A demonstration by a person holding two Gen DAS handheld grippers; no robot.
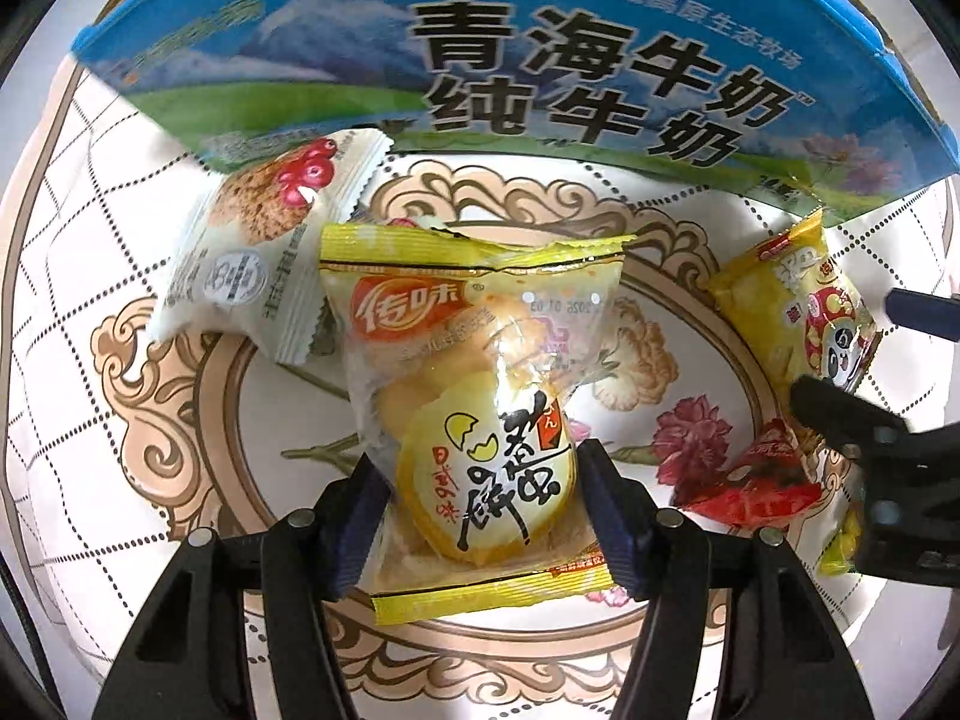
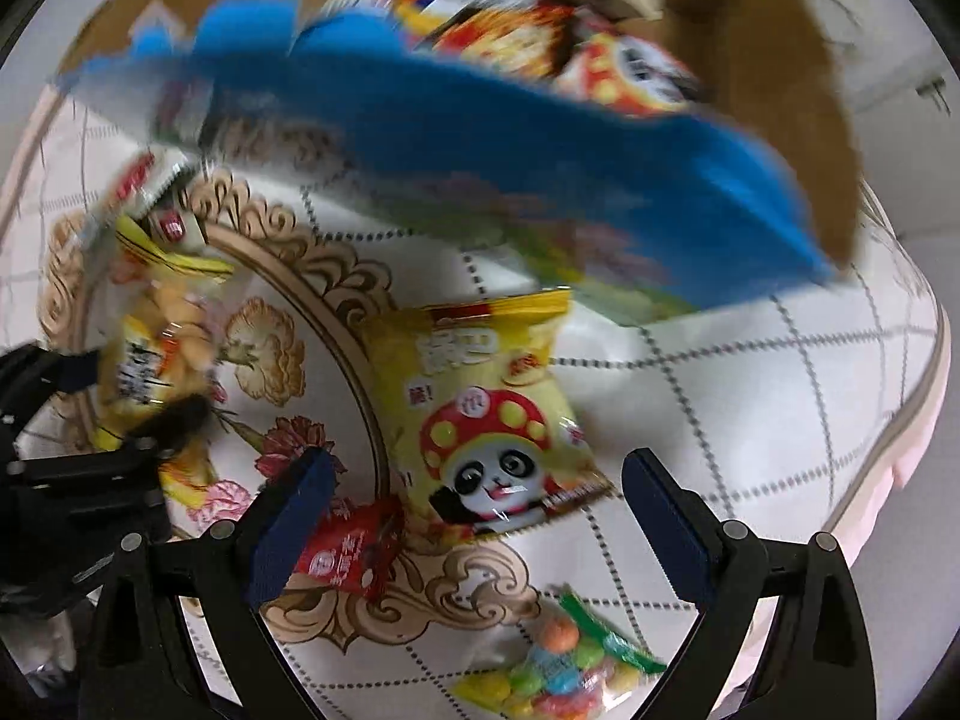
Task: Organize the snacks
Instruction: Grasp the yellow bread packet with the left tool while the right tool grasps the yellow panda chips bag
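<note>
left gripper [image 1: 480, 516] jaws pinch the egg cake pack [image 1: 474, 414]. right gripper [image 2: 474, 522] jaws gape wide, empty, the panda pack [image 2: 486, 414] lying between them, untouched.

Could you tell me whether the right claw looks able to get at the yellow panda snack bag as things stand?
Probably yes. The right claw is open, and the yellow panda snack bag lies flat on the tablecloth just ahead of it, nothing covering it. The red packet beside its left pad might get nudged.
</note>
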